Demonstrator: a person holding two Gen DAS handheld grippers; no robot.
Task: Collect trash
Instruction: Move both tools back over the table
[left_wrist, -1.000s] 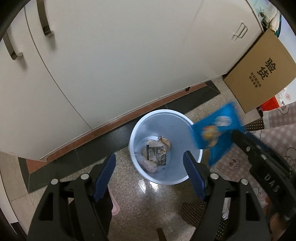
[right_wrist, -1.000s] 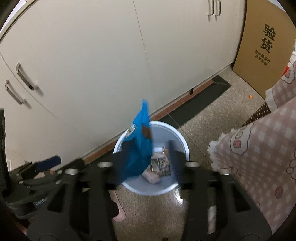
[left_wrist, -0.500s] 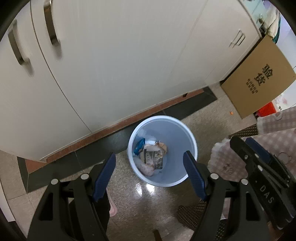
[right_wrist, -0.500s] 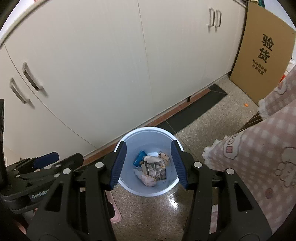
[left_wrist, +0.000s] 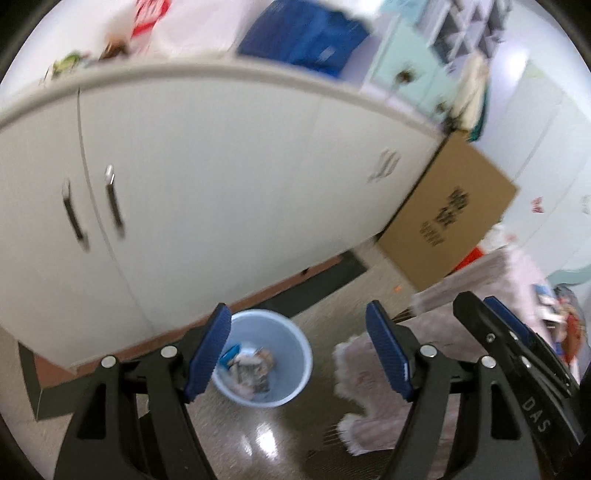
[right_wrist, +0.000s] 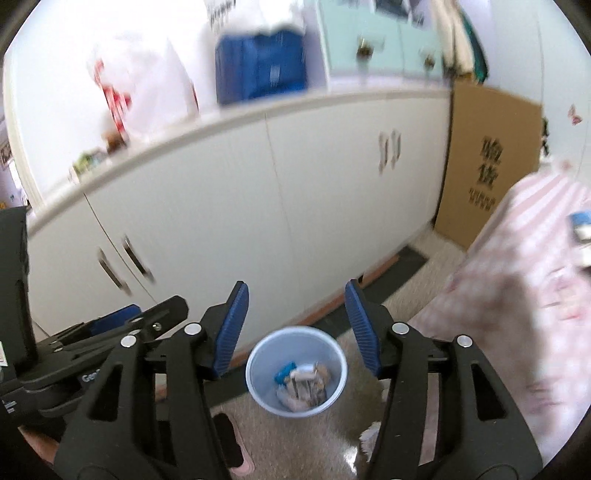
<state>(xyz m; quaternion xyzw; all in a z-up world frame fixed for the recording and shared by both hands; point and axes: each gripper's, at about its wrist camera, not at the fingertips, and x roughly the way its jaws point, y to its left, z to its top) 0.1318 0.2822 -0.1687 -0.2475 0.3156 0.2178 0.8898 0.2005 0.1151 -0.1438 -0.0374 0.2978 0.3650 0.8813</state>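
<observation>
One round pale-blue plastic bin (right_wrist: 296, 373) sat below both grippers, holding one blue wrapper (right_wrist: 284, 371). Left gripper (left_wrist: 295, 350) gaped empty; right gripper (right_wrist: 295, 325), just widening, gripped nothing.

right black plastic gripper (left_wrist: 517, 354), seen from left wrist view: white letters "DAS" on its arm | left black plastic gripper (right_wrist: 110, 325), seen from right wrist view: white letters "Ge…", rest hidden | brown flat cardboard box (right_wrist: 491, 166) leaning by cabinet: black printed characters, too blurred to read
</observation>
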